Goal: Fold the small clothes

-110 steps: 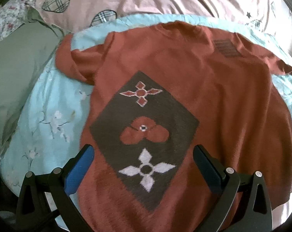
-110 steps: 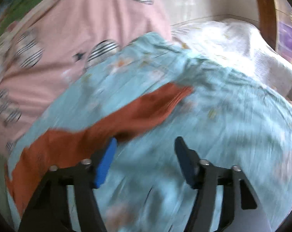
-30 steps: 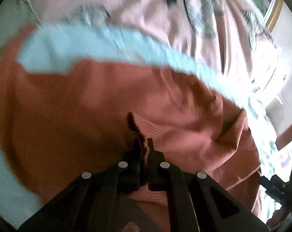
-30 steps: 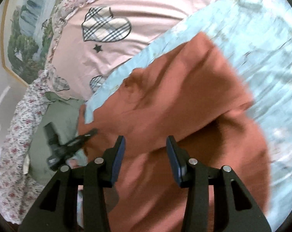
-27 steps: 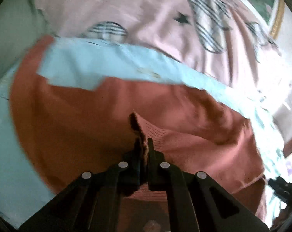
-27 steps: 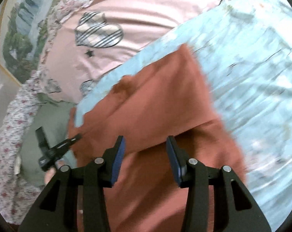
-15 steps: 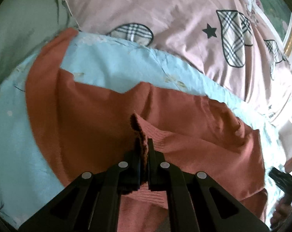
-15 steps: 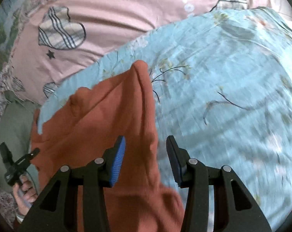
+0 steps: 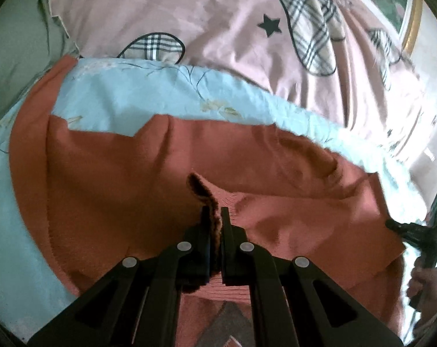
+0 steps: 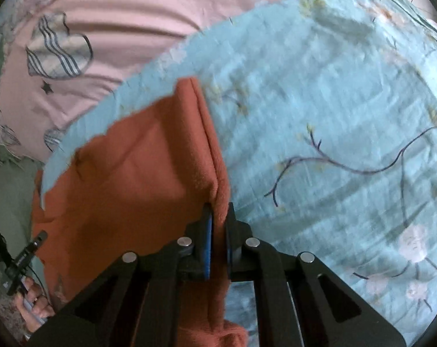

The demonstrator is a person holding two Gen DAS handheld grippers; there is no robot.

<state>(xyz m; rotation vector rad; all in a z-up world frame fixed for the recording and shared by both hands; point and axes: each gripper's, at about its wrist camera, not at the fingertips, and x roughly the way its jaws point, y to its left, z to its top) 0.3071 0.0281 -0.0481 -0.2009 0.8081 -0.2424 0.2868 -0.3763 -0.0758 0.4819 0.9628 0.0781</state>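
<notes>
A rust-orange knit sweater (image 9: 117, 179) lies on a light blue flowered sheet (image 9: 137, 92), its lower part folded up over the chest. My left gripper (image 9: 215, 214) is shut on a pinched ridge of the sweater's ribbed edge, which pokes up between the black fingers. In the right wrist view the same sweater (image 10: 131, 173) fills the left half. My right gripper (image 10: 218, 211) has closed on the folded right edge of the sweater, the cloth pinched between the blue pads. The other gripper shows at each view's edge, held by a hand (image 10: 33, 297).
A pink duvet (image 9: 218, 23) with plaid hearts and stars lies beyond the sheet. A green pillow (image 9: 13, 46) sits at the left. The blue sheet (image 10: 334, 115) stretches bare to the right of the sweater. A framed picture (image 9: 412, 23) hangs on the far wall.
My right gripper swung right along the sweater to its folded edge, dropped onto it, and its jaws shut on the cloth. My left gripper kept its pinch while its view turned slightly.
</notes>
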